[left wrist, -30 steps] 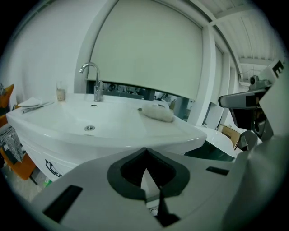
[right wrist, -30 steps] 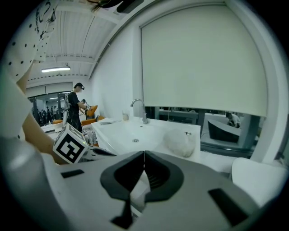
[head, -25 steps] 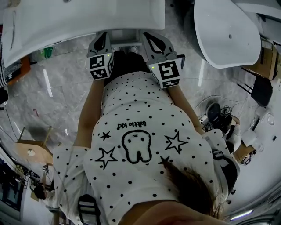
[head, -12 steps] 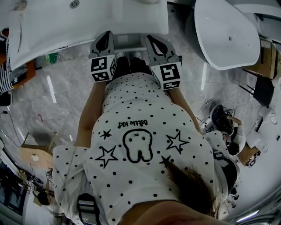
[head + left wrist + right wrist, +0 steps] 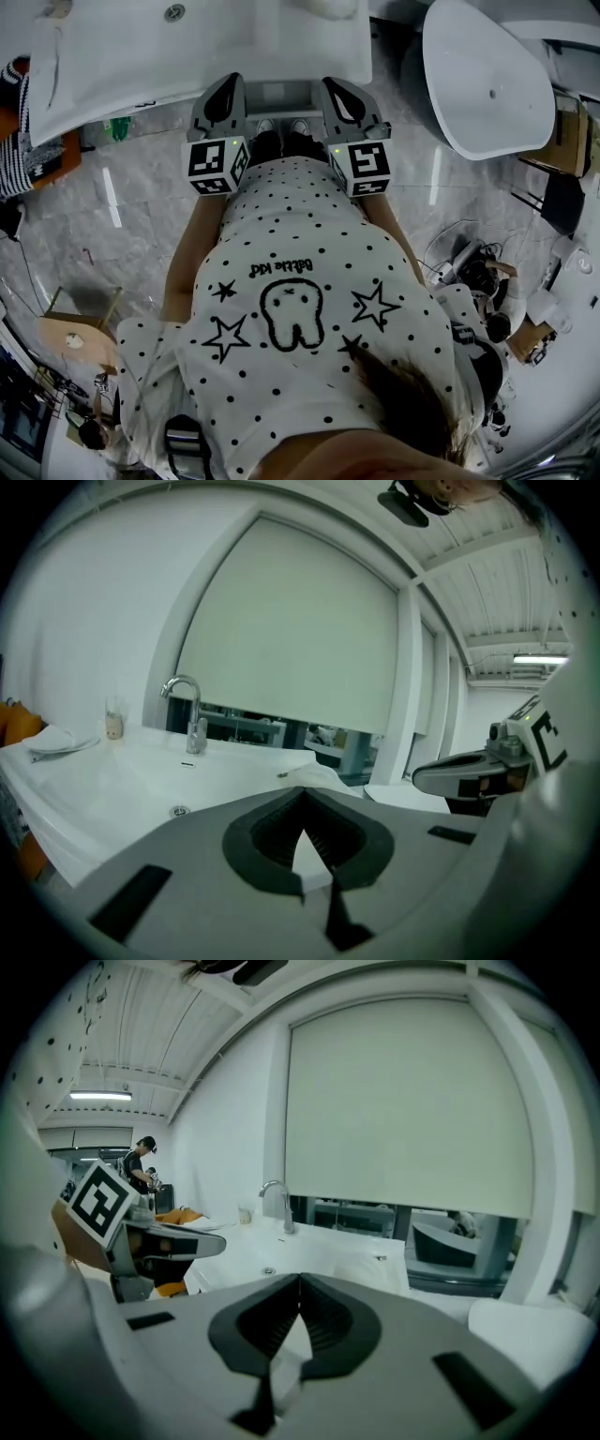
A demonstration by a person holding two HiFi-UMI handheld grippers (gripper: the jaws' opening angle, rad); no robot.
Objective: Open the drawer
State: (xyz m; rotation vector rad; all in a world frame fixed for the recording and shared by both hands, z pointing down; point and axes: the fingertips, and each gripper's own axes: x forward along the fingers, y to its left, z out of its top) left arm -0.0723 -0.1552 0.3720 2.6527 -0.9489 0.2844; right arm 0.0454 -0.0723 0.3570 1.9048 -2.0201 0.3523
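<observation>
Far left, at 10 o'clock of the head view: white basin (image 5: 112,56) on its vanity, with tap (image 5: 192,719) at 10 o'clock in the left gripper view. Next, at 11 o'clock, left gripper (image 5: 225,89), pressed together with nothing pinched, tilted slightly downward over the basin's near edge. Between the two grippers, at 12 o'clock, a pale strip (image 5: 281,94) just under that edge (likely the drawer front or top, though not certain). Probably held side by side here to line up with it. At 1 o'clock, right gripper (image 5: 335,92), likewise pressed together and empty, level with its twin. Judged as approach only: no contact with any drawer yet. Far right, at 2 o'clock, an oval tub (image 5: 487,75), well apart.
</observation>
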